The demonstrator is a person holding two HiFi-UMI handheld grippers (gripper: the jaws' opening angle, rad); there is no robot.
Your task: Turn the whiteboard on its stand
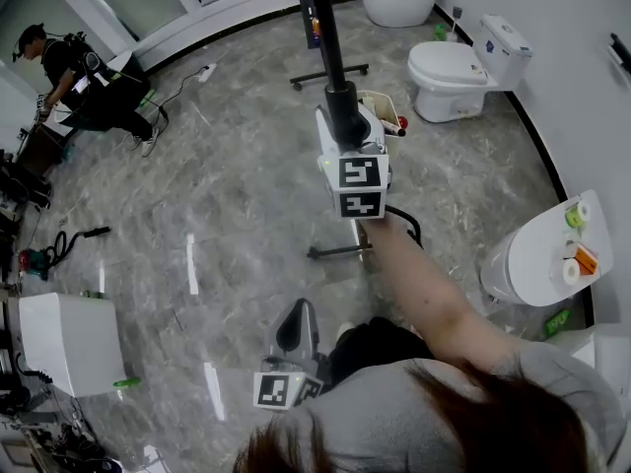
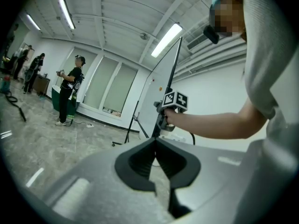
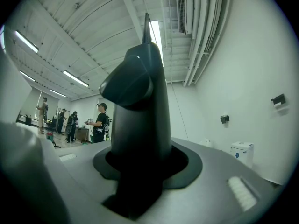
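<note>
Right tongs (image 1: 343, 116) are clamped on the dark edge frame of the whiteboard (image 2: 164, 90), held out level at arm's length. In the right gripper view I see the two jaws as one dark mass, with the board's thin edge rising just past their tips. Left tongs (image 1: 295, 325) sit low and well back from the board, close to the person's body. Their jaws are pressed together with nothing between them. From the left tongs I look straight at the board: it stands upright and edge-on on its stand (image 1: 331, 75), whose black foot bars lie on the grey floor below the right tongs. A white toilet (image 1: 458, 67) sits beyond the right tongs, to their right. Far off to the left of both tongs, a person in black (image 1: 89, 77) stands by the windows.
</note>
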